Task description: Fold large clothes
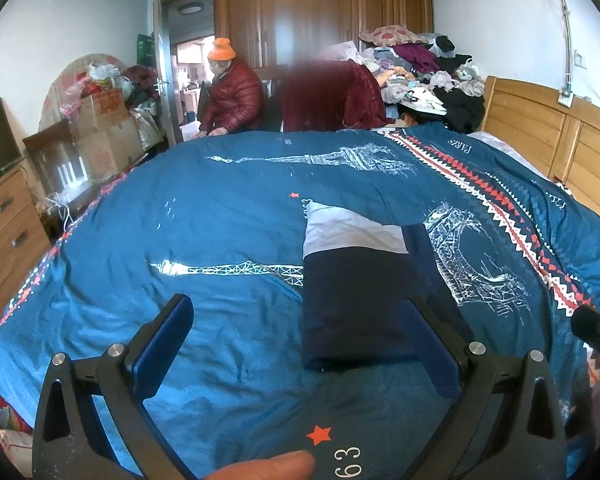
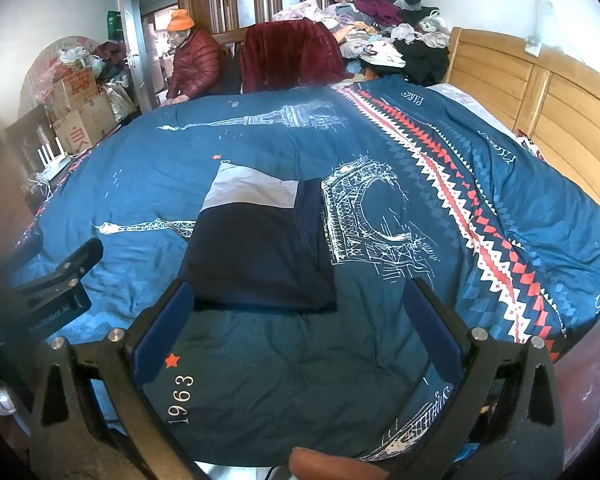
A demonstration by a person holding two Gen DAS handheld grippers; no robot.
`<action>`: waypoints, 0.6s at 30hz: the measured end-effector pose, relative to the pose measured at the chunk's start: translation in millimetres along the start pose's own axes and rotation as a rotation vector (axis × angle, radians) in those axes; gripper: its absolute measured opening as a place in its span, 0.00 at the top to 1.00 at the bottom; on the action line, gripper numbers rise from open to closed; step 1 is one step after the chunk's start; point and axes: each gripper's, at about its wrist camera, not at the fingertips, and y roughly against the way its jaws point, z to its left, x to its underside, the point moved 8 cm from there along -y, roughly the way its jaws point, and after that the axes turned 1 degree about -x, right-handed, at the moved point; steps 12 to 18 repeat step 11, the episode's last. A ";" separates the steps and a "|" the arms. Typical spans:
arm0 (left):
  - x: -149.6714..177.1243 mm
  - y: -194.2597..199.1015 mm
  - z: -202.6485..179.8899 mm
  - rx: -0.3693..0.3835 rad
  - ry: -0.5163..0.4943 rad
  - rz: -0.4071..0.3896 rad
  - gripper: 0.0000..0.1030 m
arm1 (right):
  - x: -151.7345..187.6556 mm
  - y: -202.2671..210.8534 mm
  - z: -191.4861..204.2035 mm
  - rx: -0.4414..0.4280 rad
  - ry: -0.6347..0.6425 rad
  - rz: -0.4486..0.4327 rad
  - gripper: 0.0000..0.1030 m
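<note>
In the left wrist view, the left claw (image 1: 300,340) is spread wide with nothing between its blue pads, held above a bed covered by a blue quilt (image 1: 220,208). A folded dark navy garment (image 1: 352,304) with a pale panel at its far end lies flat on the quilt; its near right corner sits just behind the claw's right finger, so the garment lies ahead and toward the right side of the claw. A red star and "63" show on the quilt near the bottom edge, and "PARIS" reads upside down near the wooden headboard (image 1: 540,136). This view alone shows a dresser (image 1: 4,232) at left and the tip of the right claw at the right edge. In the right wrist view, the right claw (image 2: 300,320) is likewise wide open and empty, and the garment (image 2: 260,256) lies just ahead between its fingers, nearer the left one. Here the full "1963" is readable, and the left claw (image 2: 60,280) appears at left with faint lettering too blurred to read surely.
</note>
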 end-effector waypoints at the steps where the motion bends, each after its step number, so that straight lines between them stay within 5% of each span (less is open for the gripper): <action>1: 0.4 -0.3 -0.2 0.001 -0.001 0.001 0.00 | -0.1 0.1 0.1 0.000 0.001 0.000 0.00; 18: 3.1 2.7 6.0 -0.014 0.004 -0.006 0.00 | -1.7 0.7 2.3 -0.017 0.009 -0.018 0.00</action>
